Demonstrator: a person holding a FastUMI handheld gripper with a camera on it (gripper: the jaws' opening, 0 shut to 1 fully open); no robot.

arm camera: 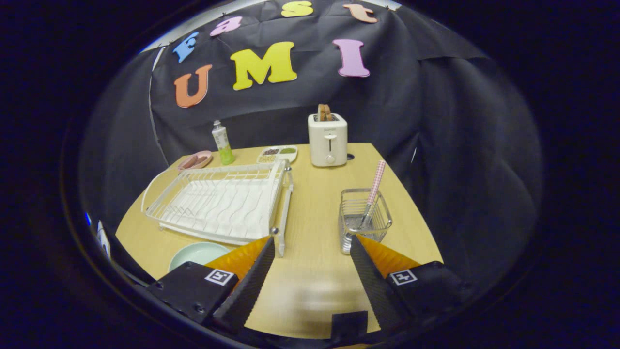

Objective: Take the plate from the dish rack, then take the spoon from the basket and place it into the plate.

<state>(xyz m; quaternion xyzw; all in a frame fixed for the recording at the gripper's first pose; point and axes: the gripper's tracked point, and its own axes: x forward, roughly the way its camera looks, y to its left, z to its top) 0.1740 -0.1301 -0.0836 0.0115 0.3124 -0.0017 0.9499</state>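
Left to right, as I see it along my fingers. On the near left, the pale green plate (196,254) lies flat on the worktop (310,271), just in front of the white dish rack (220,203) and partly hidden behind my left finger; I judge the first step done, since the rack holds no dishes. Far left, beyond the rack, sit a pink dish (195,160), a green-bottomed bottle (223,143) and a small divided tray (277,153).

Centre: my gripper (312,247) is spread wide with nothing between the fingers but bare wood. A white toaster (328,139) stands at the far edge.

Right: the spoon (373,194), with a pink checked handle, leans upright in the clear wire basket (363,220), which stands just beyond my right finger.

Risks, in my judgement:
- The basket looks light; a finger catching its rim on approach could tip or slide it toward the right worktop edge nearby.
- The handle is thin and tilted; an off-centre pinch could let it pivot or slip out.
- Lifting at an angle could snag the bowl on the wire and drag the basket up.
- The plate lies close to the near edge; a careless release could send the spoon off it.
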